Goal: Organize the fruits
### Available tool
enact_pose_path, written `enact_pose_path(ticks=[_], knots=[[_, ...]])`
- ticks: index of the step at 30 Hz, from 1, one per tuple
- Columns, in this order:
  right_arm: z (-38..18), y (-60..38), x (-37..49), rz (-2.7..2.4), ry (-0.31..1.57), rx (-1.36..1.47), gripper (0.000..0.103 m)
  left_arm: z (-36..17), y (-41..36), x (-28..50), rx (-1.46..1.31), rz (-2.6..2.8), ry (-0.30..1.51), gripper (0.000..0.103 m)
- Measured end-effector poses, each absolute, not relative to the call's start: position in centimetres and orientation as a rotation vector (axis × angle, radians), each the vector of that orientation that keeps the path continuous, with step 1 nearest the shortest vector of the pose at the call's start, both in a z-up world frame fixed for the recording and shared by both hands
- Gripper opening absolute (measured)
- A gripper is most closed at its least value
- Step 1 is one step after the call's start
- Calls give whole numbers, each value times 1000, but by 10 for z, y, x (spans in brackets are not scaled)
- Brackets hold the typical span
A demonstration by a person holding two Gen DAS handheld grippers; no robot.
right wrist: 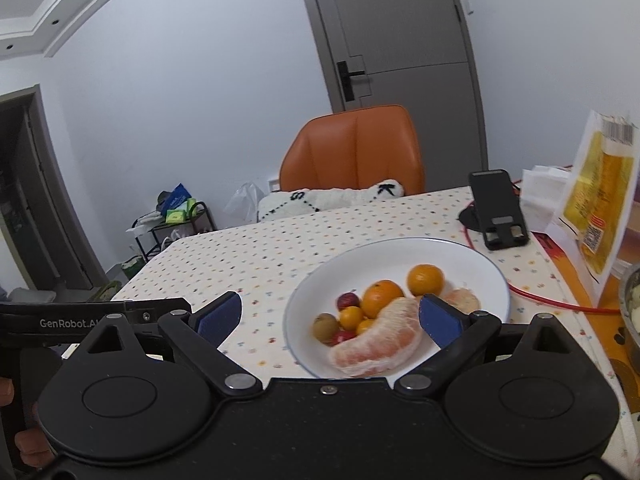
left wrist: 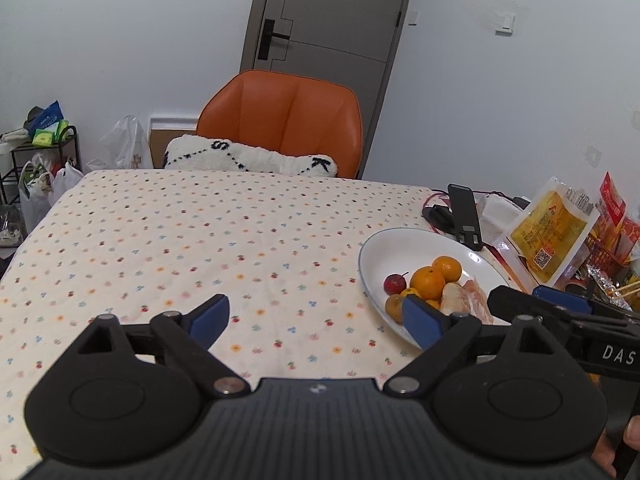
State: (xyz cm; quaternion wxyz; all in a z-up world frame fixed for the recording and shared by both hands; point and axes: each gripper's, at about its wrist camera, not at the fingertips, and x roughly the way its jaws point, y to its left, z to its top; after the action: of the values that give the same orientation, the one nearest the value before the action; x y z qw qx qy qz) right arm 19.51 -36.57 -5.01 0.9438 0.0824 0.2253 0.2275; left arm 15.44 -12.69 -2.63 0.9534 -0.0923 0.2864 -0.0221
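Note:
A white plate (right wrist: 472, 256) (left wrist: 384, 252) on the dotted tablecloth holds the fruit: oranges (right wrist: 382, 298) (left wrist: 427, 282), a red date (right wrist: 347, 301) (left wrist: 394, 283), a brown kiwi (right wrist: 325, 326) and peeled pomelo segments (right wrist: 378, 346) (left wrist: 474, 298). My right gripper (right wrist: 330, 316) is open just above the plate's near rim, with nothing between its fingers. My left gripper (left wrist: 316, 318) is open over bare cloth to the left of the plate. The right gripper's body (left wrist: 560, 320) shows at the right edge of the left wrist view.
A black phone stand (right wrist: 498, 210) (left wrist: 466, 216) sits behind the plate beside a red cable (right wrist: 560, 304). Yellow snack bags (right wrist: 600, 196) (left wrist: 552, 232) crowd the right side. An orange chair (left wrist: 284, 120) with a white cushion (left wrist: 248, 158) stands at the far edge.

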Motion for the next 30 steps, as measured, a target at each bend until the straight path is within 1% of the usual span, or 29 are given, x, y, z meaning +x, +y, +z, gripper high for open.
enact_pose_path(ticks=[2, 10, 25, 27, 30], knots=[[-47, -359, 192, 471, 455, 155, 96, -25, -122, 150, -191, -43, 579, 95], [-37, -332, 178, 489, 443, 115, 96, -21, -97, 133, -199, -29, 577, 98], [-29, -290, 153, 492, 437, 91, 100, -18, -55, 101, -177, -11, 570, 98], [-27, -287, 149, 487, 432, 90, 103, -17, -51, 97, -173, -17, 570, 98], [-26, -282, 143, 479, 429, 90, 103, -16, -45, 91, -165, -18, 569, 98]])
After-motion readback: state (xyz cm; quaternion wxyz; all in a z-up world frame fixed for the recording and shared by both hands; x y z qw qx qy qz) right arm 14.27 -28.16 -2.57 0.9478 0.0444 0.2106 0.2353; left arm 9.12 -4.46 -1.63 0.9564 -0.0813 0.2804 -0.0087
